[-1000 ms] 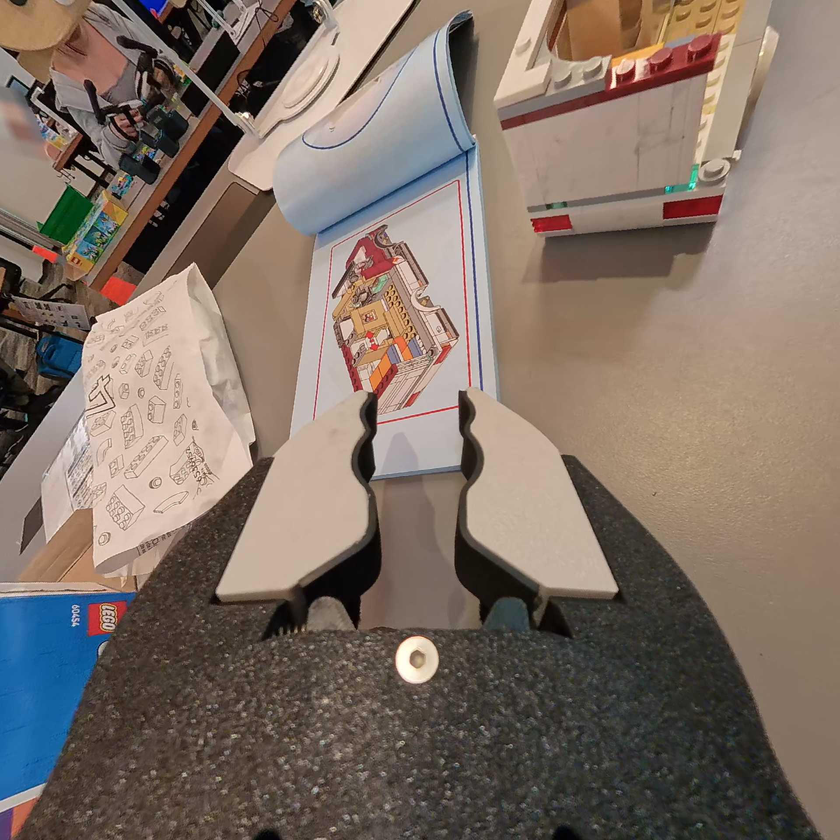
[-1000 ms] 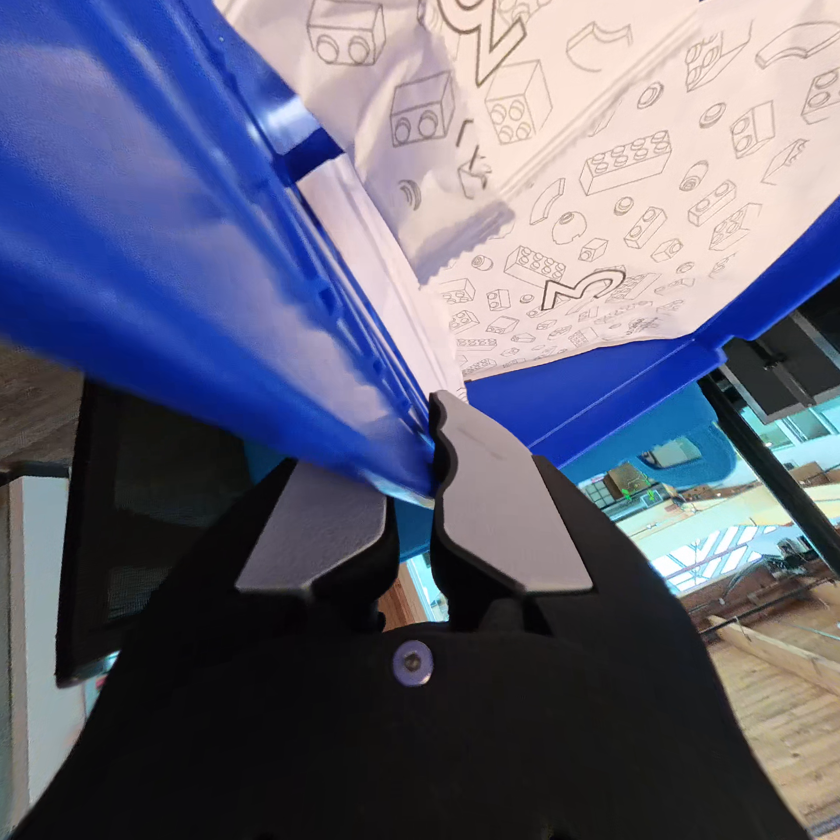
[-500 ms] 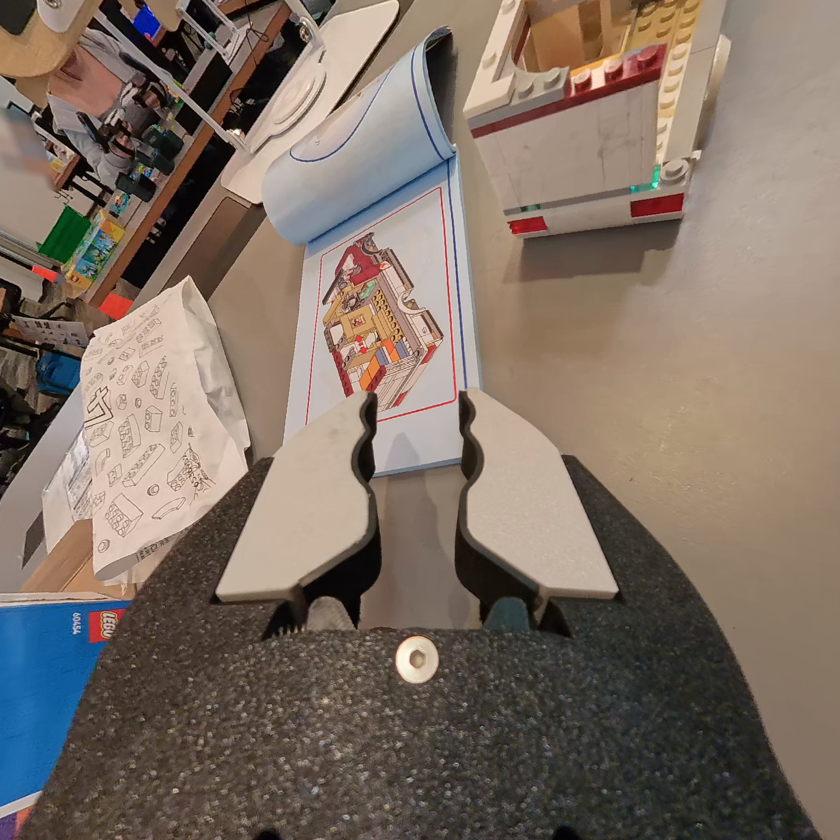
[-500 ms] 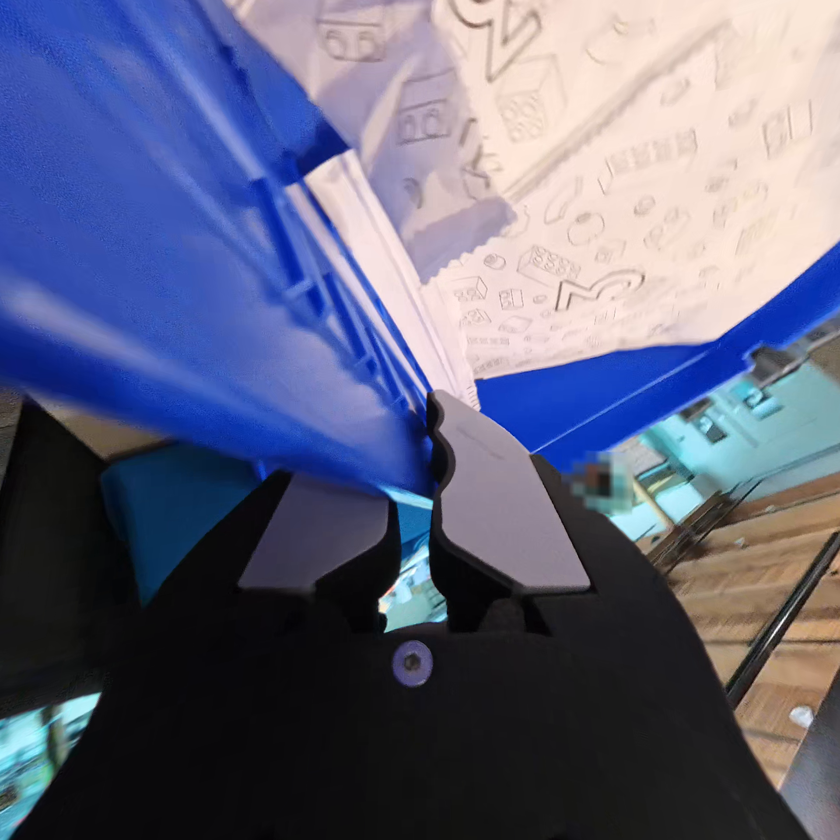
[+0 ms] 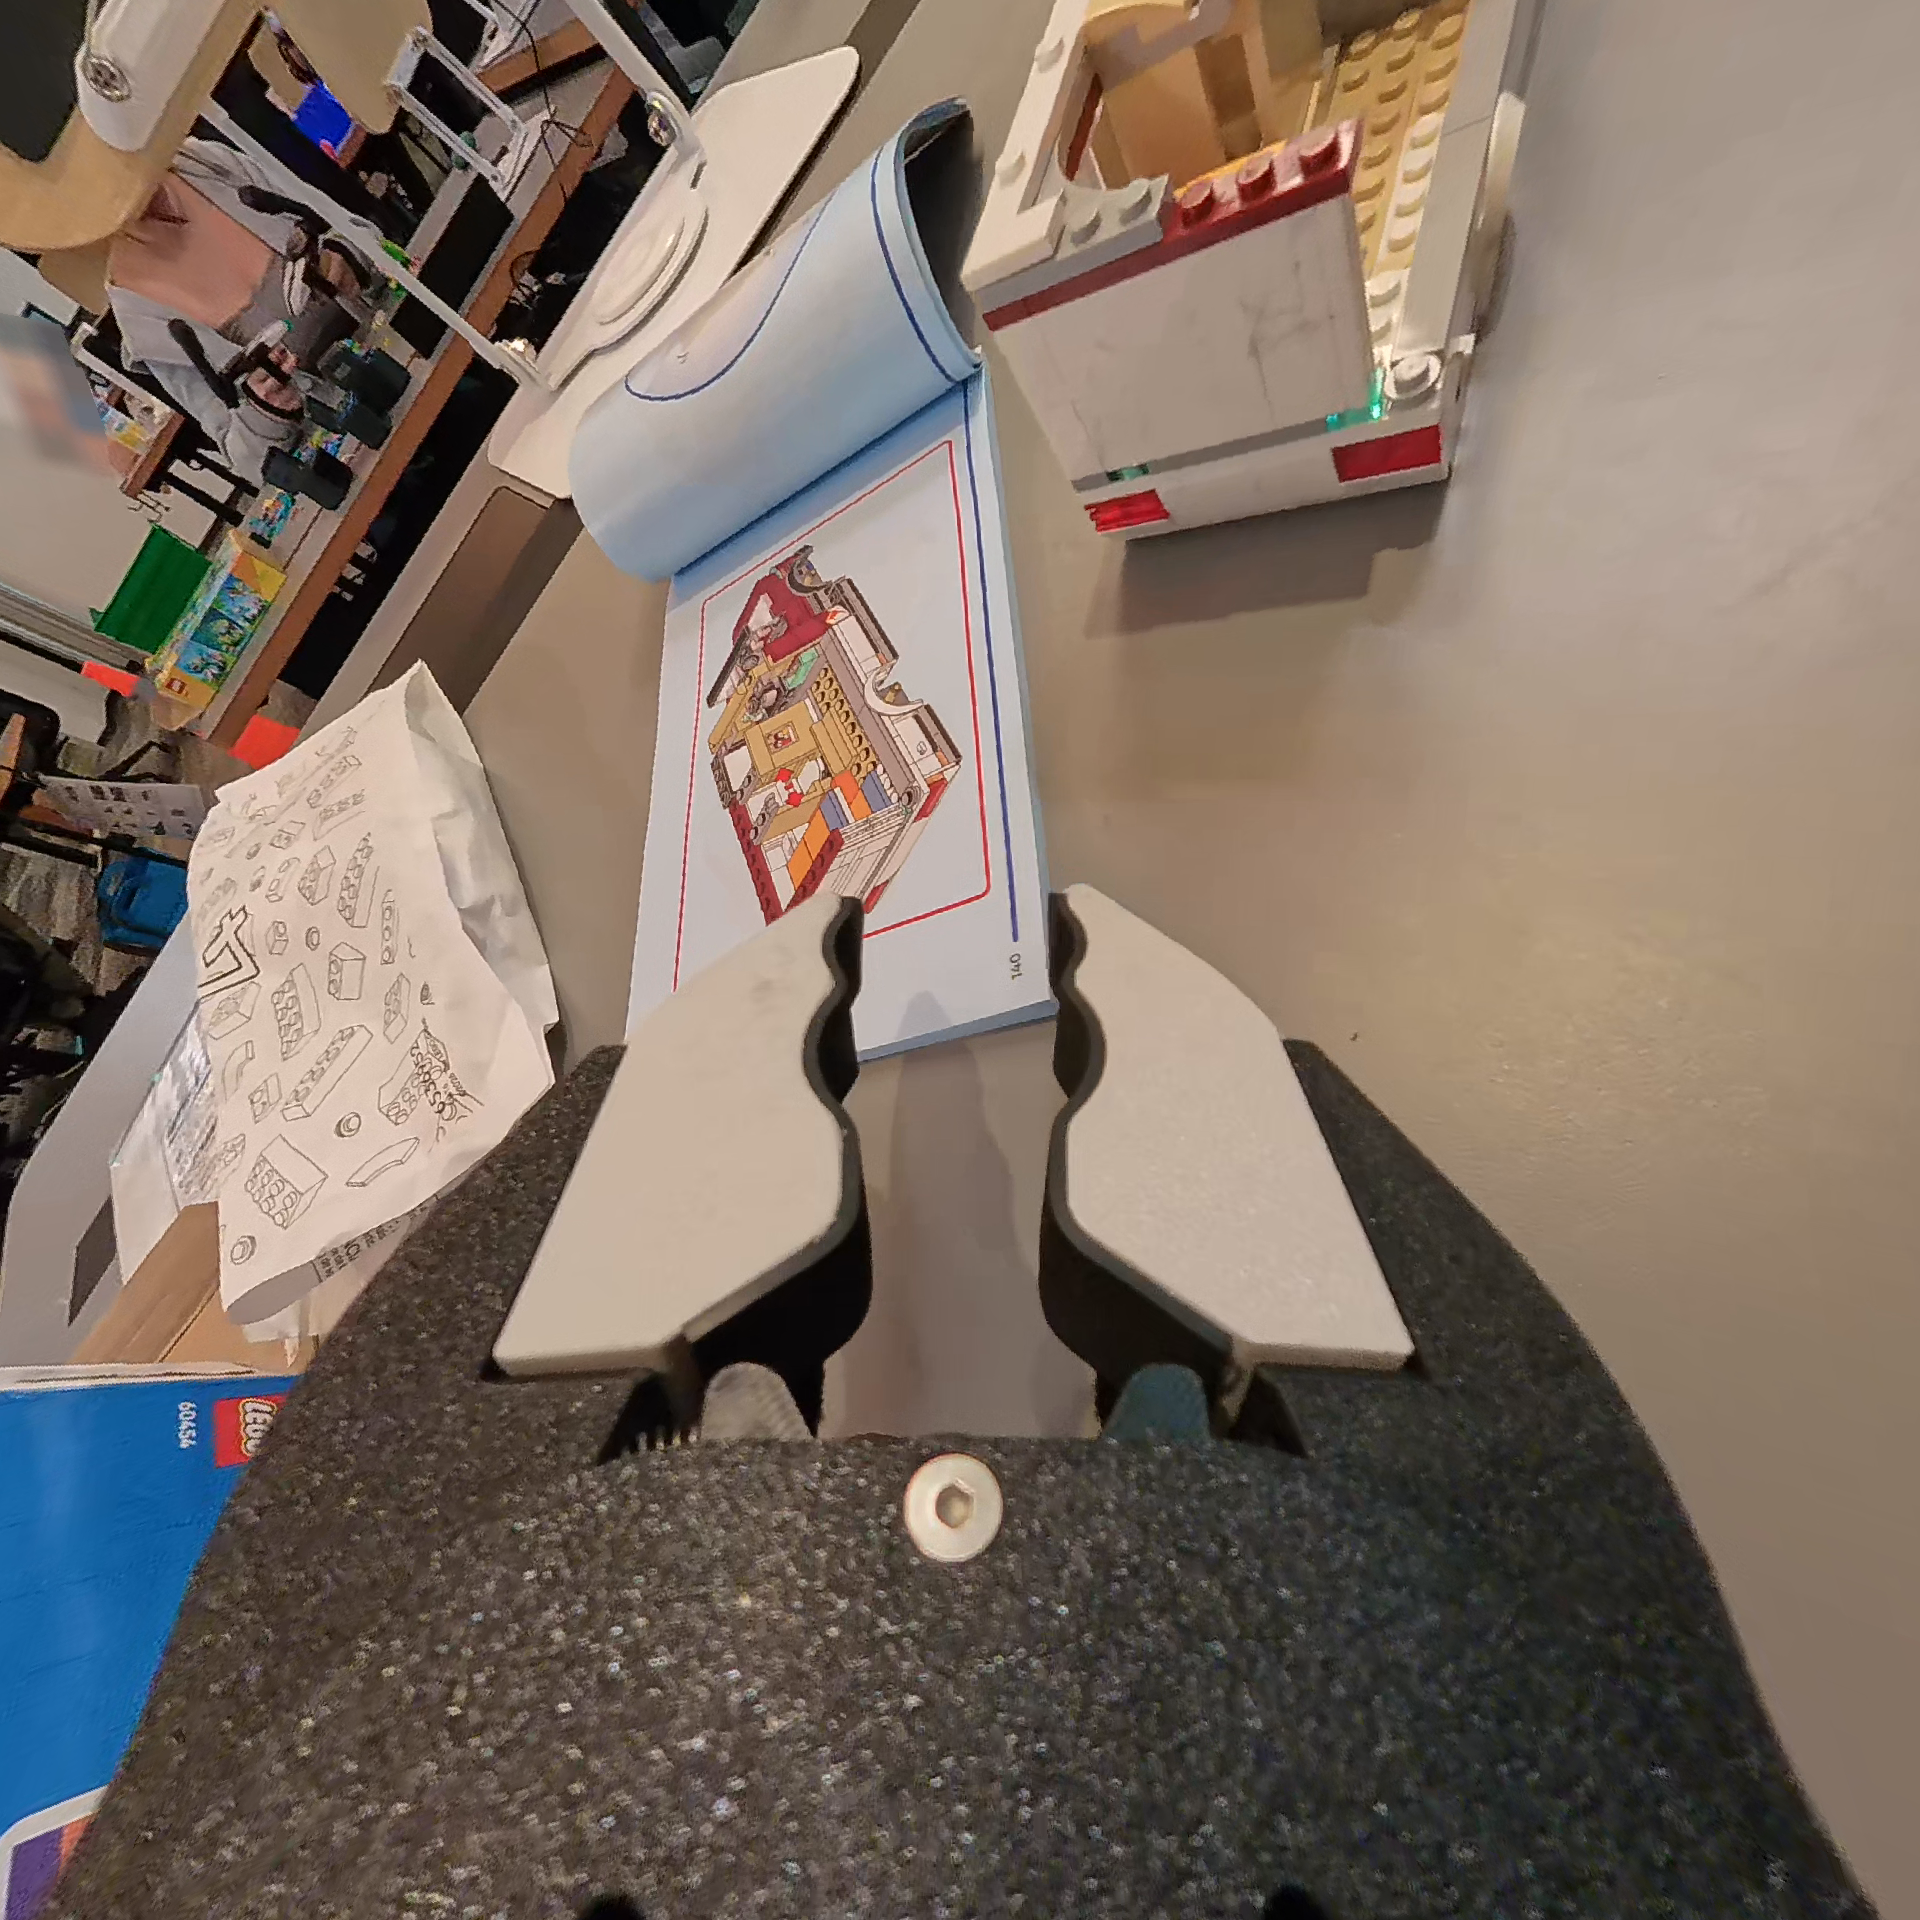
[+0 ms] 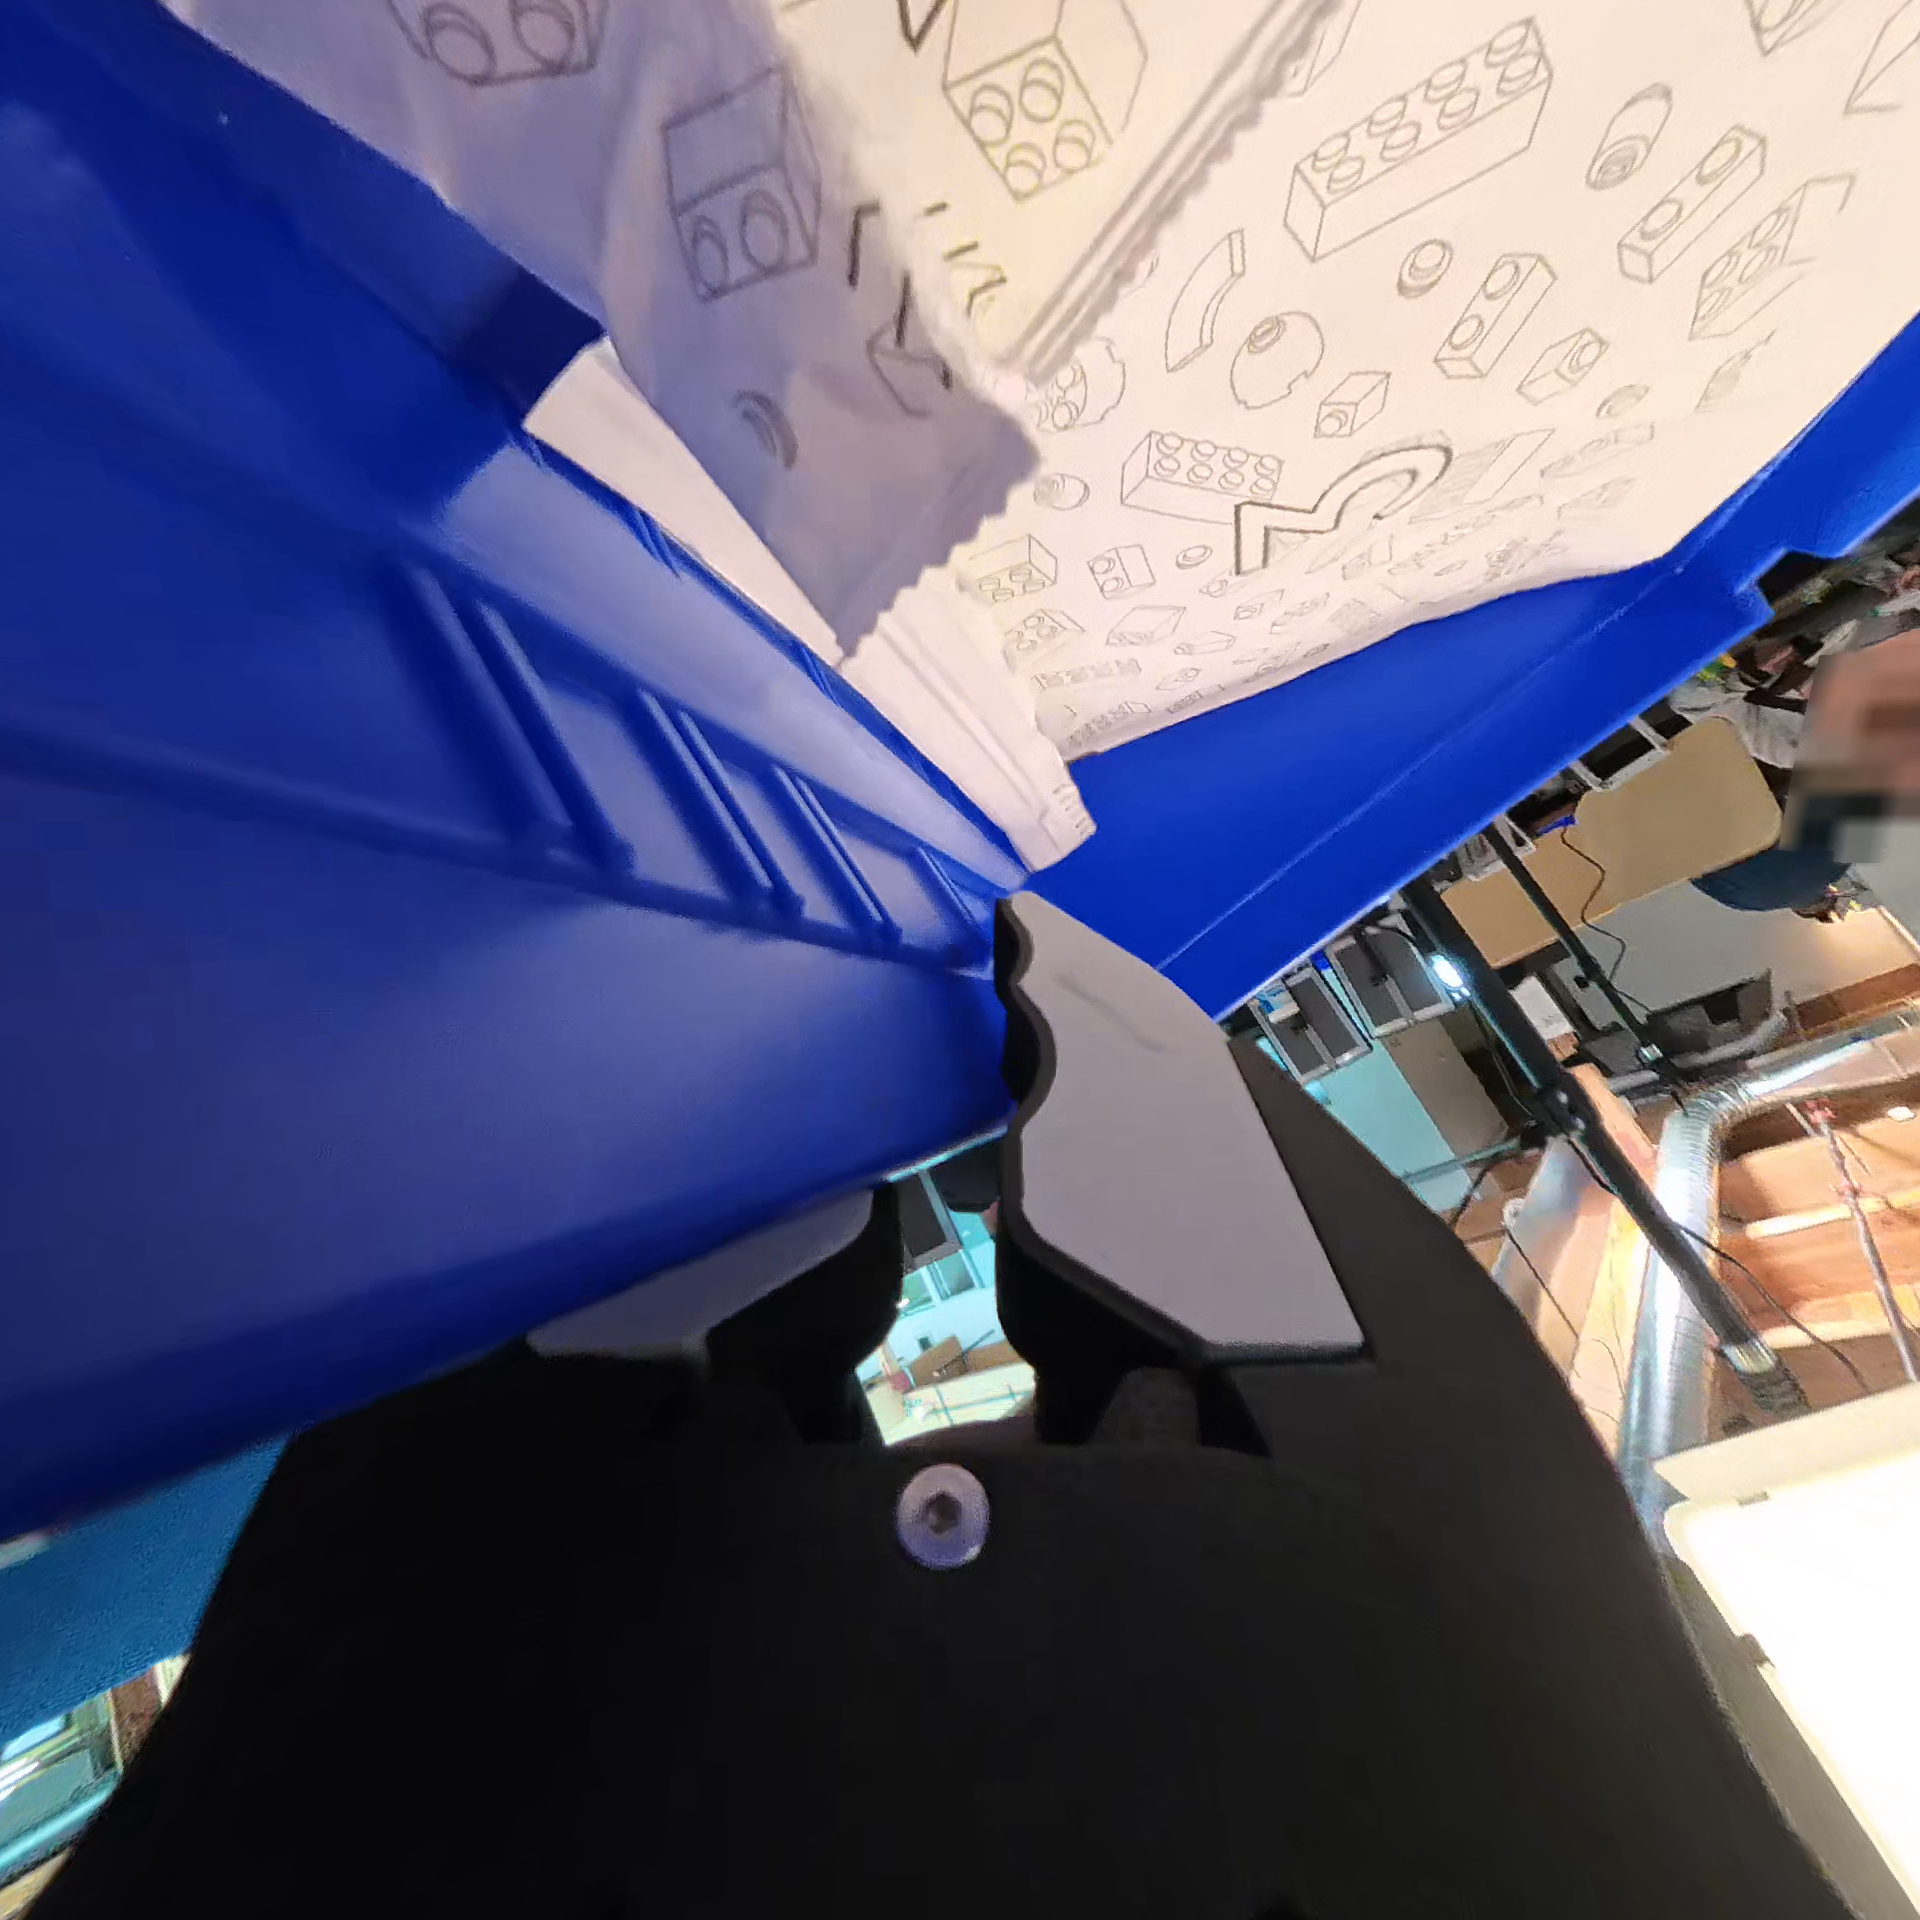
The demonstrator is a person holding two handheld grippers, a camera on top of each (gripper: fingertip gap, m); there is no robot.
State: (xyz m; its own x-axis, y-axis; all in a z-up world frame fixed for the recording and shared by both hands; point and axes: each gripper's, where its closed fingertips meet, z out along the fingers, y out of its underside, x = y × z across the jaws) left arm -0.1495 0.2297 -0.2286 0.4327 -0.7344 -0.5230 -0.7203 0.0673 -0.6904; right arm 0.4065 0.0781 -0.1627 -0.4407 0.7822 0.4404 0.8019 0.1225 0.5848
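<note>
Between our right gripper's [image 6: 997,997] fingers sits the wall of a blue bin [image 6: 416,935], clamped and lifted, with white printed paper bags [image 6: 1351,312] inside. Our left gripper [image 5: 956,977] hangs wide and empty above the booklet's [image 5: 831,727] near edge; ahead to the right stands a brick-built model [image 5: 1226,343], and to its left lies another paper bag [image 5: 332,987].

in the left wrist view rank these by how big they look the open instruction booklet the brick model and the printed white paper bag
1. Open instruction booklet, largest.
2. Brick model and printed white paper bag look alike in extent; the model stands farther from the camera and is cut by the frame edge, so no ranking.
</note>
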